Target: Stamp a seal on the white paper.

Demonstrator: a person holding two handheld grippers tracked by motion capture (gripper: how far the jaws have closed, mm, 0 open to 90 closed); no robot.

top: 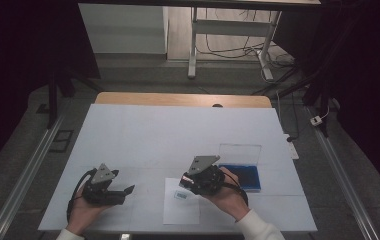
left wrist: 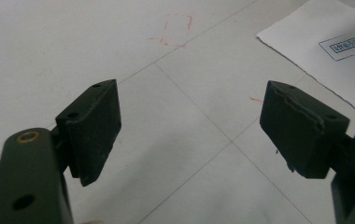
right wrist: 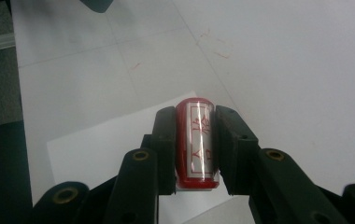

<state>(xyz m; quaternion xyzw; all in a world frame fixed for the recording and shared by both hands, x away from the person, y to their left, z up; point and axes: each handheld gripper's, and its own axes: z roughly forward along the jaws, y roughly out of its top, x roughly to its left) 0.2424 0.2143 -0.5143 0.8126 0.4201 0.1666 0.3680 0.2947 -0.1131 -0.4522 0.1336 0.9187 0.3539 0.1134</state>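
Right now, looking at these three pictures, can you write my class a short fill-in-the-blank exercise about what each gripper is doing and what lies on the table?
1. The right gripper is shut on a red ____ with a white label.
2. The left gripper holds nothing; its fingers stand ____.
3. The sheet of paper carries a small rectangular stamp mark in ____ ink.
4. To the right of the paper lies an ink pad case, its clear lid ____.

Missing words: stamp; open; blue; open
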